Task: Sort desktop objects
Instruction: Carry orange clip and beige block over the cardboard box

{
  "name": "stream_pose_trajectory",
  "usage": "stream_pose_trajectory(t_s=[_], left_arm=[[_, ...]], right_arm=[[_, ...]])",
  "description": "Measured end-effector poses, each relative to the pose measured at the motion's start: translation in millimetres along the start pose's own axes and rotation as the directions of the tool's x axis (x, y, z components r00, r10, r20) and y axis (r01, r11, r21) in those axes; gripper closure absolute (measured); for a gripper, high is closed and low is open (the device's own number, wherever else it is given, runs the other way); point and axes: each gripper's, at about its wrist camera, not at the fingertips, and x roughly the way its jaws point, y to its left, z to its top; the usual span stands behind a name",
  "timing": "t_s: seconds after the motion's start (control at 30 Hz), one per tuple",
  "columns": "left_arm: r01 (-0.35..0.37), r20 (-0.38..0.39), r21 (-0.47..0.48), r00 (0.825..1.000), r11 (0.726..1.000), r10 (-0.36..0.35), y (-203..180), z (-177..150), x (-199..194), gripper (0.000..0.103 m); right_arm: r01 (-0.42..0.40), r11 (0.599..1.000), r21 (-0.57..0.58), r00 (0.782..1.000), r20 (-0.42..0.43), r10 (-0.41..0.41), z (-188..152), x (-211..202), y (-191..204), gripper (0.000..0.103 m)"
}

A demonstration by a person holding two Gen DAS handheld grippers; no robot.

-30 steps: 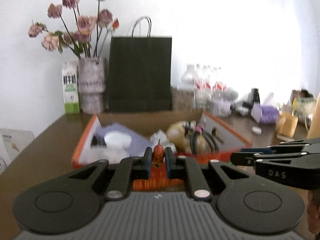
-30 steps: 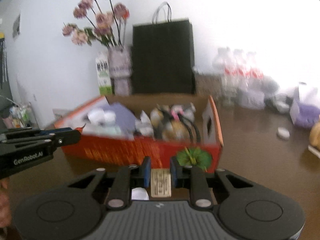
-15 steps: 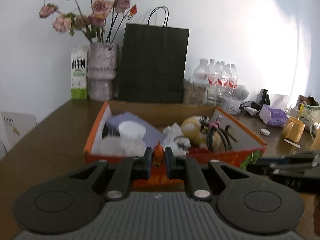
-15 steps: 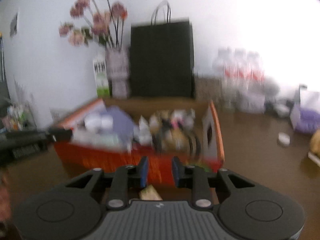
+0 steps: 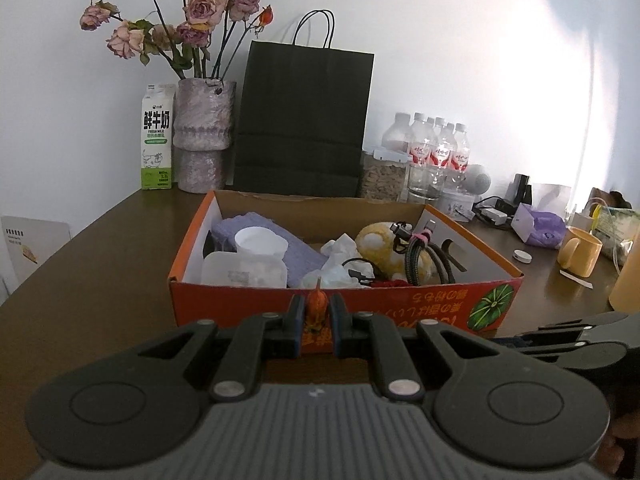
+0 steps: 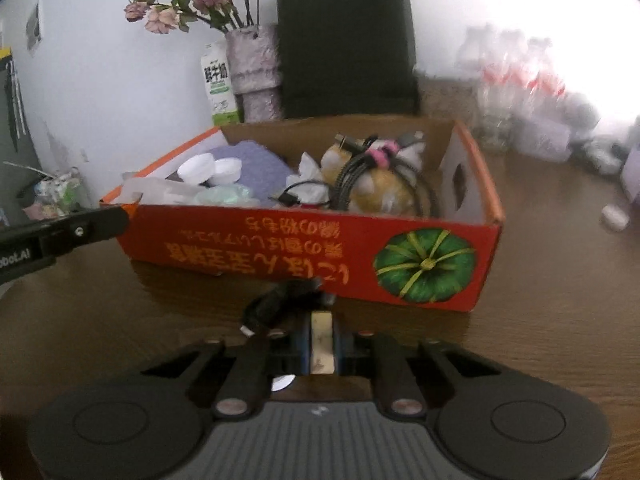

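Close to the right camera, the right gripper (image 6: 322, 344) squeezes a small flat tan card (image 6: 321, 342), low over the brown table (image 6: 560, 300), with a small black cable (image 6: 280, 300) lying just in front of it. The left gripper (image 5: 317, 314) pinches a tiny orange thing (image 5: 317, 304) and hangs in front of the orange box (image 5: 400, 308). Inside the box sit white tubs (image 5: 260, 242), a purple cloth (image 5: 280, 240), a yellow soft toy (image 5: 380, 246) and dark cables (image 5: 424, 256). Behind the box stand a black paper bag (image 5: 300, 120), a vase of pink flowers (image 5: 204, 132), a milk carton (image 5: 157, 136) and water bottles (image 5: 436, 152).
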Motion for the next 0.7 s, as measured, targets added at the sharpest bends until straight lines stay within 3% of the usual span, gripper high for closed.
stream_pose_trajectory(t_s=[0.23,0.4,0.7], left_arm=[[0.009,0.059,0.004,0.998,1.0,-0.009,-3,16,-8,0.089],[0.009,0.131,0.022,0.991,1.0,-0.012,-10,44,-4,0.089],[-0.027,0.156,0.015,0.988,1.0,0.025,-3,82,52,0.089]], right_arm=[[-0.008,1.0,0.007,0.994,0.112,0.008,16,-33,1,0.093],[-0.013,1.0,-0.003,0.976,0.217,0.013,54,-45,10,0.093],[-0.005,1.0,0.016,0.969,0.249,0.001,119,5,27,0.093]])
